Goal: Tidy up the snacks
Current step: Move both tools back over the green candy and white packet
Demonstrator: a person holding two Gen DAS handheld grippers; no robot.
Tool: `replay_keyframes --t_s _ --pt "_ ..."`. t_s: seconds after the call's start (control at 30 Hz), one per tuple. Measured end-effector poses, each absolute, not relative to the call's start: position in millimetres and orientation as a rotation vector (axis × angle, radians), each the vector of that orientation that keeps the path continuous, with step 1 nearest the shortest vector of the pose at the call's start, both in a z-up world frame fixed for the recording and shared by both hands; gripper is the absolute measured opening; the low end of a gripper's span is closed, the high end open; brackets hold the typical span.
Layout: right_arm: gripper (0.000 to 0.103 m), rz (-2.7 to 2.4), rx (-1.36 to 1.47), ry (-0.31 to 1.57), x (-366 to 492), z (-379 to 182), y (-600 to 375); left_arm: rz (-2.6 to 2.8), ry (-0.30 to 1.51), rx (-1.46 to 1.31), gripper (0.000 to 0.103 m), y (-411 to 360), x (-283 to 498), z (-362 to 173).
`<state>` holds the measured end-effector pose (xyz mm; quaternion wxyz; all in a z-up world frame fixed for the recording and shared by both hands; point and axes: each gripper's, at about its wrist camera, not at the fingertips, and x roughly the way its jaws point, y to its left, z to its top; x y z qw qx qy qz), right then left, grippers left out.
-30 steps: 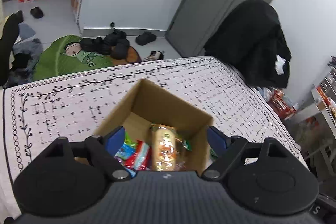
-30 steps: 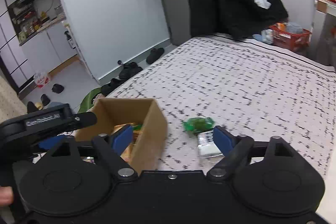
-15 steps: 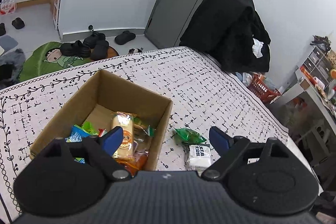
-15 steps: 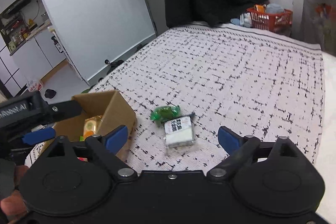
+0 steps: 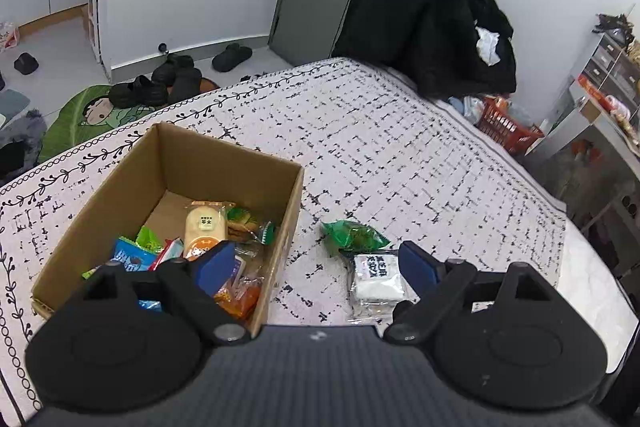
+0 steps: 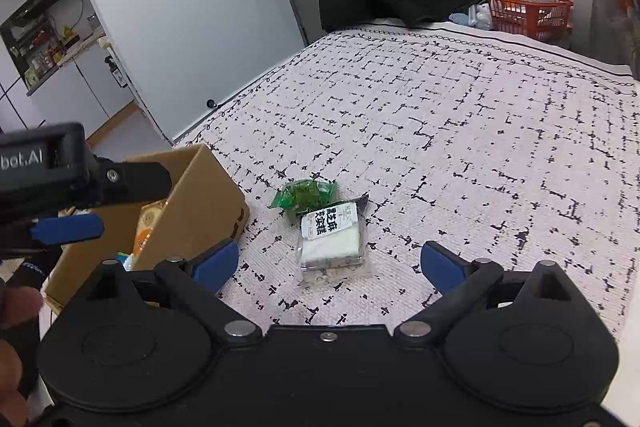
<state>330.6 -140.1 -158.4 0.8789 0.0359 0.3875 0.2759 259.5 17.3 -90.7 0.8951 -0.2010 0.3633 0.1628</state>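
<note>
White square snack packet point(image 6: 331, 239) lies on the bed just ahead between my right gripper point(image 6: 329, 263) open jaws; my left gripper point(image 5: 316, 267), also open, hangs beside the brown cardboard box point(image 5: 276, 227).

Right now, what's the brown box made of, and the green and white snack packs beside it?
The brown box looks like matte corrugated cardboard, with raw-cut edges. The green pack seems crinkly, glossy plastic film. The white pack appears to be clear shiny plastic wrap around something white.
</note>
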Motion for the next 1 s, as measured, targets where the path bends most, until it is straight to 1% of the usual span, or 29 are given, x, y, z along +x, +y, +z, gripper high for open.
replay_keyframes --t_s 0.23,0.33,0.37,0.43,0.5,0.57,0.67,0.7,0.73,0.77,0.8,0.83,0.87,0.9,0.93,1.0 --pt "0.098 0.600 0.096 0.846 344 -179 -130 0.355 0.796 -0.356 0.088 12 273 -94" --pt "0.097 0.604 0.128 0.865 351 -186 -129 0.364 0.818 -0.337 0.086 9 283 -96" --pt "0.096 0.604 0.128 0.868 353 -188 -128 0.368 0.826 -0.332 0.084 8 286 -96" --pt "0.093 0.607 0.130 0.876 356 -192 -126 0.375 0.833 -0.325 0.078 5 292 -97" --pt "0.092 0.609 0.122 0.884 360 -197 -122 0.371 0.837 -0.309 0.070 2 300 -97" --pt "0.090 0.612 0.123 0.896 363 -201 -118 0.369 0.842 -0.296 0.065 -1 307 -98" --pt "0.089 0.603 0.089 0.901 369 -208 -112 0.364 0.852 -0.301 0.061 -3 318 -100" --pt "0.087 0.600 0.077 0.901 370 -210 -110 0.361 0.853 -0.304 0.059 -4 321 -101" --pt "0.081 0.595 0.066 0.898 372 -212 -109 0.359 0.853 -0.305 0.058 -5 324 -101" --pt "0.077 0.586 0.049 0.891 373 -213 -108 0.356 0.853 -0.310 0.055 -6 326 -102" --pt "0.067 0.573 0.033 0.884 374 -214 -108 0.352 0.854 -0.316 0.050 -7 328 -103" --pt "0.059 0.563 0.029 0.881 374 -214 -110 0.351 0.859 -0.322 0.048 -8 331 -105" --pt "0.056 0.560 0.042 0.881 376 -214 -114 0.350 0.863 -0.325 0.045 -9 333 -107" --pt "0.050 0.557 0.070 0.887 378 -214 -119 0.349 0.865 -0.326 0.044 -10 334 -108" --pt "0.042 0.550 0.089 0.889 380 -213 -123 0.347 0.865 -0.325 0.044 -12 336 -110" --pt "0.036 0.545 0.129 0.899 384 -213 -131 0.336 0.868 -0.327 0.044 -16 340 -115"
